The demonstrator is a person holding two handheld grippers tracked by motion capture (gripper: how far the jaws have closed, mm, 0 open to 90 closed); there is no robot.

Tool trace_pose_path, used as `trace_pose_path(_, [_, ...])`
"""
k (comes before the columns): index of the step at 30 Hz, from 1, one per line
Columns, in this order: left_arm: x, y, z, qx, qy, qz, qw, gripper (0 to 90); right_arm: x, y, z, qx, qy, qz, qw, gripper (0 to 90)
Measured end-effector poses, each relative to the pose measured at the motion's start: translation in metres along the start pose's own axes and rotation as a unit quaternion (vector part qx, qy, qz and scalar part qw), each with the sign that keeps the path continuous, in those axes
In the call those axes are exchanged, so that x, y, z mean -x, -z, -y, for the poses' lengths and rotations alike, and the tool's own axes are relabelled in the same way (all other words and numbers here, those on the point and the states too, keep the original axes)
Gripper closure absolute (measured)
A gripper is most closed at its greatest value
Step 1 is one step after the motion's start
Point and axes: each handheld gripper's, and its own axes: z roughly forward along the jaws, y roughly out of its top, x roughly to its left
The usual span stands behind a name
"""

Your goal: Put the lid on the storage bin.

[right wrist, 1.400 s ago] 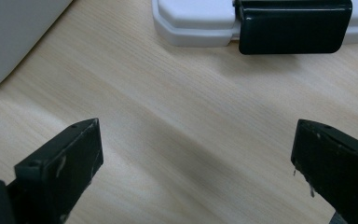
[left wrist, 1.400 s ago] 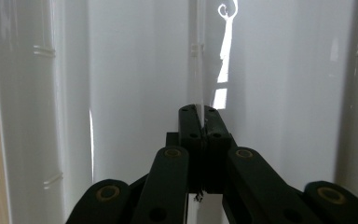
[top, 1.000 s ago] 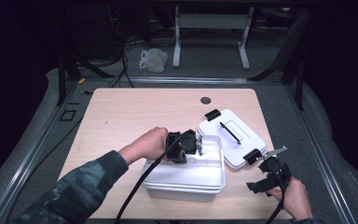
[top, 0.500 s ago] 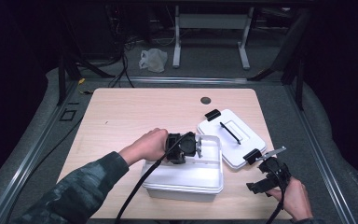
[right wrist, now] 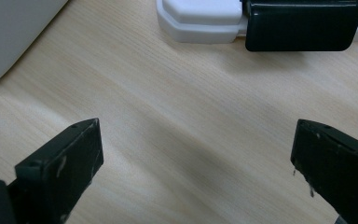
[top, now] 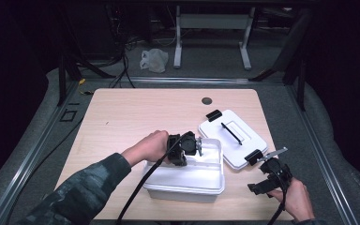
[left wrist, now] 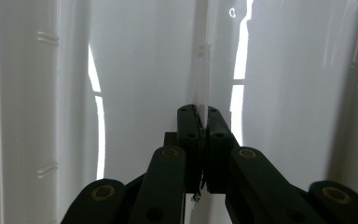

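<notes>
The left gripper [top: 187, 147] is clamped on the white bin's [top: 187, 180] rim at its ten o'clock — steadying it, I'd guess — while the right gripper [top: 269, 176], jaws spread, waits beside the lid [top: 243, 140] at three o'clock.

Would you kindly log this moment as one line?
left gripper: shut, inside white bin | right gripper: open over table | lid: off, beside bin

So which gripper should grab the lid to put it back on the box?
Probably the right gripper: it is open, holds nothing and sits beside the lid. The left gripper is shut inside the box.
</notes>
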Motion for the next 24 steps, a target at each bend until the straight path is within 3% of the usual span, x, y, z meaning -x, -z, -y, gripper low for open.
trace_pose_path(2, [-0.001, 0.000, 0.000, 0.005, 0.011, 0.009, 0.9999, 81.3, 0.000, 0.000, 0.000, -0.001, 0.000, 0.001, 1.0000, 1.9])
trace_pose_path(4, [-0.003, 0.000, 0.001, 0.003, 0.030, 0.003, 0.9995, 59.8, 0.000, 0.000, 0.000, 0.001, 0.001, 0.001, 1.0000, 1.9])
trace_pose_path(7, [-0.007, 0.004, 0.006, 0.019, 0.052, -0.006, 0.9984, 31.1, 0.001, 0.000, 0.000, -0.001, -0.002, -0.001, 1.0000, 1.9])
trace_pose_path(9, [-0.008, 0.011, 0.010, 0.033, 0.070, -0.017, 0.9969, 16.8, 0.001, 0.000, 0.001, 0.000, -0.003, -0.001, 1.0000, 1.9])
trace_pose_path(14, [-0.006, 0.036, 0.032, 0.056, 0.119, -0.052, 0.9900, 7.6, 0.001, 0.000, 0.001, -0.002, -0.003, -0.001, 1.0000, 1.9])
trace_pose_path(17, [-0.001, 0.051, 0.051, 0.065, 0.151, -0.071, 0.9839, 0.1, 0.001, 0.000, 0.001, -0.002, -0.004, 0.000, 1.0000, 1.9])
trace_pose_path(24, [0.011, 0.069, 0.105, 0.080, 0.228, -0.114, 0.9637, 0.0, -0.001, -0.004, -0.002, -0.010, 0.006, 0.007, 0.9999, 1.9])
